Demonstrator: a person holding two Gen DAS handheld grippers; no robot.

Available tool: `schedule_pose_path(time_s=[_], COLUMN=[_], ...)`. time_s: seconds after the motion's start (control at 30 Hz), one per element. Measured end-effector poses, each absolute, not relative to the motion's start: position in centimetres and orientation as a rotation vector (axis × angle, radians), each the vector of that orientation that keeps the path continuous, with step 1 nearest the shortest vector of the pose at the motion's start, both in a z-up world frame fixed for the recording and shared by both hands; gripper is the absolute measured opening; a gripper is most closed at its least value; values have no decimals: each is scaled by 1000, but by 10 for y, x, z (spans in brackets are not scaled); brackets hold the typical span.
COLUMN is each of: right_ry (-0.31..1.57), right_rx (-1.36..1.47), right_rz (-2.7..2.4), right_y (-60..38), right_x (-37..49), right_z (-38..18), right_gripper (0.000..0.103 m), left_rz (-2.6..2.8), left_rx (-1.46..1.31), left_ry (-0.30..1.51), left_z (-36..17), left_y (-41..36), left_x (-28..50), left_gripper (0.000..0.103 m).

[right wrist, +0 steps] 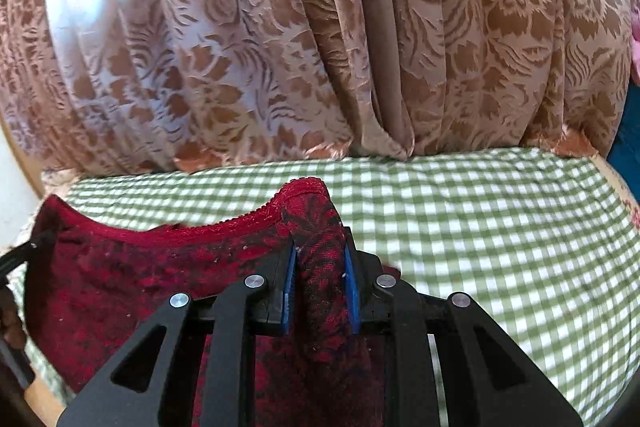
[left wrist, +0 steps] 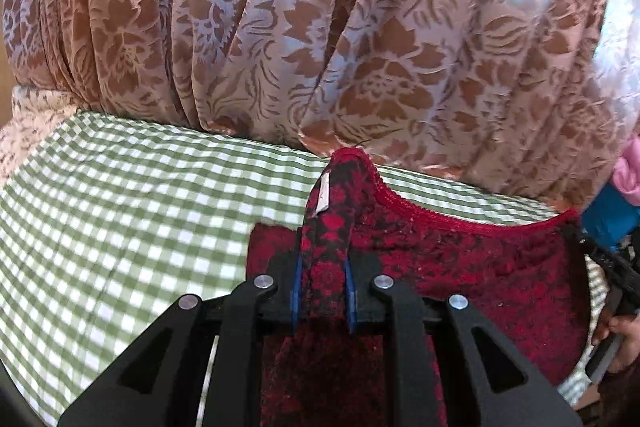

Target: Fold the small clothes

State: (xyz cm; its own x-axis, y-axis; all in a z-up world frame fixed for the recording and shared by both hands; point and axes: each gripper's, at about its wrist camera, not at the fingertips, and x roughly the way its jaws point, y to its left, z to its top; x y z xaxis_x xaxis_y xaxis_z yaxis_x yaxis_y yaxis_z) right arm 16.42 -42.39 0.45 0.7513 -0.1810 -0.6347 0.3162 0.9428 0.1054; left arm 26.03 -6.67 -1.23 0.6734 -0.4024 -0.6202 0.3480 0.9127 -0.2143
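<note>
A red-and-black patterned garment hangs stretched between both grippers above the green checked cloth. My left gripper is shut on one corner of it, which carries a small white label; the blue pads press the bunched fabric. My right gripper is shut on the other corner of the same garment. The red trimmed edge sags in a curve between the two grips. In the left wrist view the other gripper and a hand show at the right edge.
A brown floral curtain hangs in folds right behind the checked surface. Something pink and blue sits at the far right. At the far left lies a pale floral fabric.
</note>
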Motion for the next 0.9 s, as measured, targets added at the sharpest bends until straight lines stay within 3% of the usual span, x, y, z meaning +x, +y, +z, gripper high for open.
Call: schedule_pose_path(time_s=[0.23,0.53,0.63,0.67,0.7,0.9], right_ry=[760,905,915,908,897,835], right_rx=[186,214,242,255,273,388], right_rz=[-360,-410,-372,-364,-356,-224], right_y=[-438,-457,-460,-461,-463,-464], right_x=[214,245,245,242,236,173], right_z=[-43,-104,-101,-96,-91,-65], right_gripper=[19,21,27,40,52,63], left_rz=[-329,-291,-322,-319,-326,-418], left_rx=[-25,-1,-47,-61,-88,-179], left_ry=[792,882,887,885,872,876], left_z=[-49,-92,-81,-76,-71,-69], left_y=[-92,-99,-89,-83,-72,-18], left_x=[307,328,320,317,308,255], left_gripper=[16,25,38,53,56,59])
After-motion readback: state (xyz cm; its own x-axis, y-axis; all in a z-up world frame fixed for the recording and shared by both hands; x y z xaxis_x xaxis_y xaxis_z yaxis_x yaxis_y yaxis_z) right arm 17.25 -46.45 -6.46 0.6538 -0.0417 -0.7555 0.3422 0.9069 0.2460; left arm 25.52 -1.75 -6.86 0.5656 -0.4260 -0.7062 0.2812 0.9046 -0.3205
